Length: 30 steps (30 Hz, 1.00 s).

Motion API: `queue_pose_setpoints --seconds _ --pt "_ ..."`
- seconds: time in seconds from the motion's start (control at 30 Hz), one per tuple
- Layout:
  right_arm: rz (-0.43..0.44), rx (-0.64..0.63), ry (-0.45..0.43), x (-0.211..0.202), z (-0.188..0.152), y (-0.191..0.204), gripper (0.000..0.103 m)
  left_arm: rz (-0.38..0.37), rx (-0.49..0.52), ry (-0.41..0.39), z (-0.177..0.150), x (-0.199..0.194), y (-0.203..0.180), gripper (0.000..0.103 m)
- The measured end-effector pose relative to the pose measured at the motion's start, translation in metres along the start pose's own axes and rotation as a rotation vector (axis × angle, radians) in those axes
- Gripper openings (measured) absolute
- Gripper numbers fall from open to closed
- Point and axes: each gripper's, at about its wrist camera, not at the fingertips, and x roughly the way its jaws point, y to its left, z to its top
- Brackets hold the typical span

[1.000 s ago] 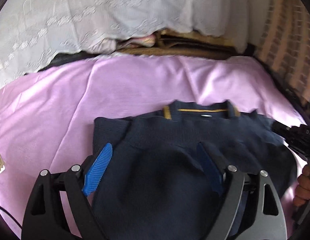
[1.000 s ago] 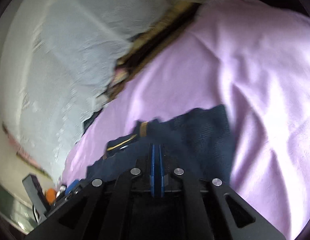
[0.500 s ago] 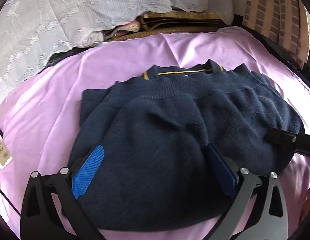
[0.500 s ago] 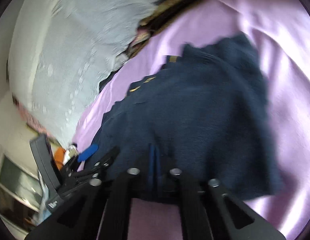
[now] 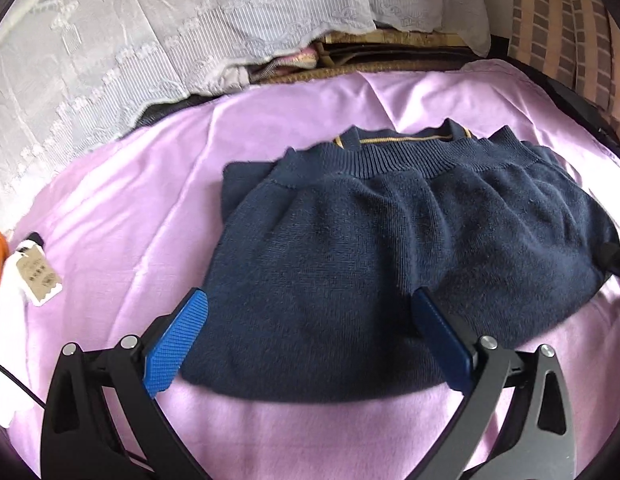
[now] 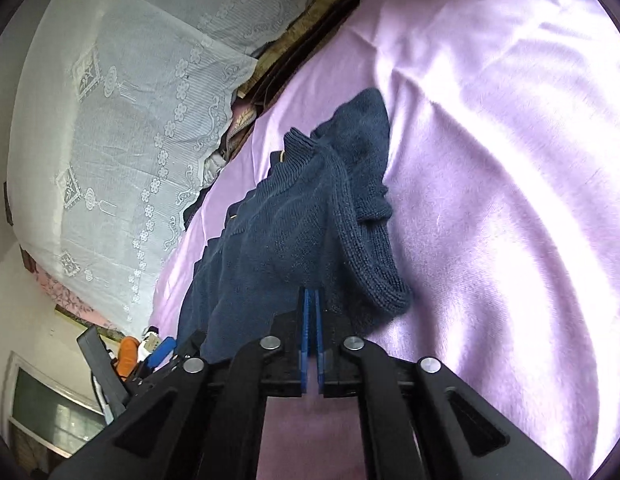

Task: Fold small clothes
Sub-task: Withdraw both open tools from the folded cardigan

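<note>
Presently the navy sweater [image 5: 394, 276] lies folded on the bed's lilac sheet [image 5: 157, 184], its long axis running across the bed, parallel to the near edge, with the ribbed hem doubled up toward the collar on the headboard side. The left gripper [image 5: 307, 334] stands with its fingers [image 5: 175, 340] spread fully wide, straddling the sweater's near fold without pressing it; nothing is held. The right gripper [image 6: 311, 300] sits at the sweater's end toward the bed's right side; its fingers have just been opening slightly, the pads nearly together, knit bunched at the tips. Judged so, the right hand is nearer for any lengthwise second fold. Only the right wrist view shows the loose sleeve [image 6: 370, 216] draped at that end; only the left wrist view shows the outline whole, and a paper tag [image 5: 35, 278] near the left edge.
</note>
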Motion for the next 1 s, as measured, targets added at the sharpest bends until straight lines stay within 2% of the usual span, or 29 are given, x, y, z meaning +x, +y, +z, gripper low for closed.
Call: queue_pose_setpoints --seconds 0.03,0.1,0.2,0.3,0.47,0.7,0.87,1.0 --pt "-0.008 -0.036 -0.014 -0.003 -0.001 0.006 0.024 0.015 0.002 -0.011 -0.001 -0.003 0.0 0.099" --pt "-0.035 -0.106 -0.039 -0.006 -0.003 0.018 0.037 0.04 0.001 -0.018 -0.002 -0.006 0.002 0.099" --pt "-0.062 -0.19 -0.046 -0.003 -0.006 0.036 0.049 0.035 -0.018 -0.027 -0.001 -0.009 0.006 0.099" --pt "-0.033 -0.207 -0.027 0.006 0.0 0.048 0.05 0.031 -0.024 -0.03 -0.001 -0.01 0.007 0.099" --pt "0.003 -0.21 -0.003 0.021 0.01 0.065 0.06 0.03 -0.013 -0.035 0.002 -0.009 0.003 0.099" --pt "0.006 -0.224 0.066 0.067 0.021 0.086 0.06 0.035 -0.037 -0.038 0.015 0.001 0.006 0.099" --pt "0.009 -0.235 0.083 0.085 0.021 0.083 0.061 0.022 -0.06 -0.005 0.025 0.021 0.011 0.099" --pt "0.046 -0.24 0.088 0.085 0.024 0.077 0.061 -0.028 -0.096 0.063 0.029 0.041 0.017 0.099"
